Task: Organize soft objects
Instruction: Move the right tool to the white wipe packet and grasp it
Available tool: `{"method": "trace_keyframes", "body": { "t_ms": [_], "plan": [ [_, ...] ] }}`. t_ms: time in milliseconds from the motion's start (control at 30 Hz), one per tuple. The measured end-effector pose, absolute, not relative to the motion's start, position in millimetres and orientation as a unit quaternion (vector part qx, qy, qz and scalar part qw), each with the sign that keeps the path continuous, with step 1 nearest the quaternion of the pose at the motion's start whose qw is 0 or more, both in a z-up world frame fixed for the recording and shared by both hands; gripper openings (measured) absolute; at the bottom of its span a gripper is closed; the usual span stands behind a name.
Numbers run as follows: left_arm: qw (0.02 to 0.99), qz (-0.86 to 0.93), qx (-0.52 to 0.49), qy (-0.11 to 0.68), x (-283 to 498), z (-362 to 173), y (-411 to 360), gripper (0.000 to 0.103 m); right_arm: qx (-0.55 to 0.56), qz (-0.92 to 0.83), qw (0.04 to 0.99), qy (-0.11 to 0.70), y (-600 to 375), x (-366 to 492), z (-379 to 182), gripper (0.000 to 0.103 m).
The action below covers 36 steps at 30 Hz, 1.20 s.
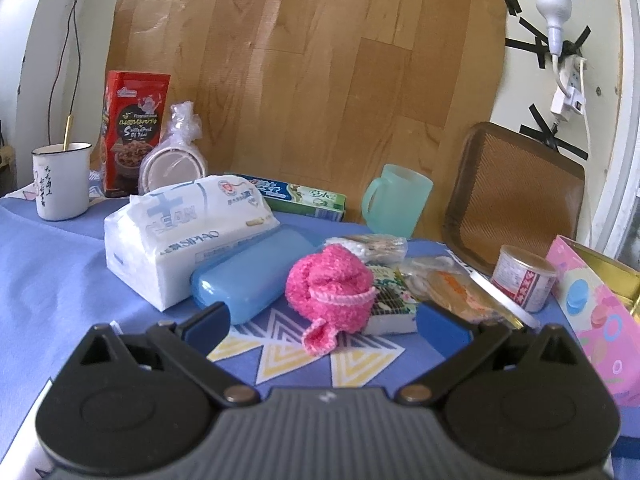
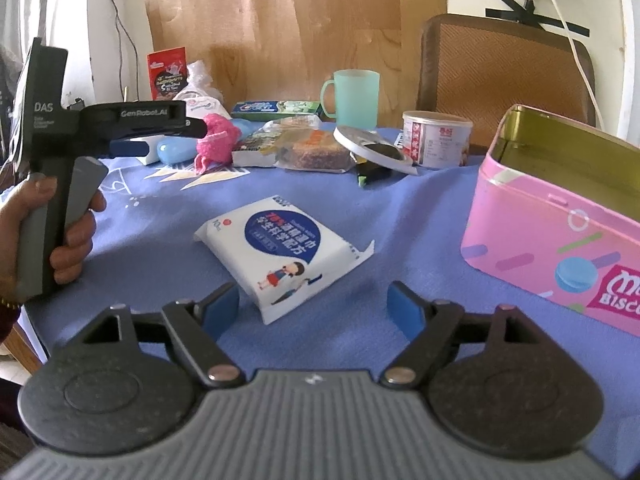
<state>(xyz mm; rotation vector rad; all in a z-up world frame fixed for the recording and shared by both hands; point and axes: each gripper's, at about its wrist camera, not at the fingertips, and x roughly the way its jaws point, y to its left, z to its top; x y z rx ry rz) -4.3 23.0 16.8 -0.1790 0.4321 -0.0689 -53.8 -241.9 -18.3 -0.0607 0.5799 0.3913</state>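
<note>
A pink knitted cloth [image 1: 329, 287] lies bunched on the blue tablecloth, just ahead of my open left gripper [image 1: 322, 326], whose blue pads stand on either side of it without touching. It also shows in the right wrist view [image 2: 216, 136], at the tip of the left gripper [image 2: 172, 132]. A large white tissue pack [image 1: 180, 232] sits to its left. My right gripper [image 2: 314, 308] is open and empty just in front of a small white wet-wipe pack [image 2: 280, 250]. An open pink biscuit tin [image 2: 560, 224] stands at the right.
A blue plastic case [image 1: 252, 276], snack packets [image 1: 452, 284], a can [image 1: 524, 278] with its lid off, a green mug [image 1: 396, 206], a toothpaste box [image 1: 304, 196], a white enamel mug [image 1: 62, 186] and a red box [image 1: 134, 128] crowd the table. A chair [image 1: 516, 196] stands behind.
</note>
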Motion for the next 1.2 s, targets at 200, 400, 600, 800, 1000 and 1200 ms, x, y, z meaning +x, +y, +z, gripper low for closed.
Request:
{"method": "trace_keyframes", "body": {
  "t_ms": [200, 400, 600, 800, 1000, 1200],
  "plan": [
    [0.972, -0.035, -0.084, 0.215, -4.7, 16.3, 21.9, 0.103, -0.035, 0.192, 0.940, 0.280, -241.2, -56.5, -19.4, 0.084],
    [0.972, -0.037, -0.082, 0.216, -4.8, 16.3, 22.0, 0.103, -0.038, 0.190, 0.940, 0.280, -240.0, -57.1, -18.9, 0.085],
    [0.972, -0.041, -0.080, 0.215, -4.8, 16.6, 21.5, 0.103, -0.042, 0.188, 0.940, 0.280, -236.7, -56.7, -19.7, 0.090],
    [0.972, -0.050, -0.080, 0.217, -4.9, 16.4, 21.0, 0.103, -0.045, 0.185, 0.942, 0.277, -235.8, -58.5, -20.7, 0.091],
    [0.971, -0.057, -0.081, 0.219, -4.8, 15.9, 21.0, 0.103, -0.045, 0.183, 0.943, 0.275, -236.0, -60.1, -21.4, 0.092],
    [0.970, -0.060, -0.080, 0.220, -5.0, 15.6, 20.6, 0.103, -0.045, 0.182, 0.943, 0.274, -235.6, -60.2, -21.6, 0.092]
  ]
}}
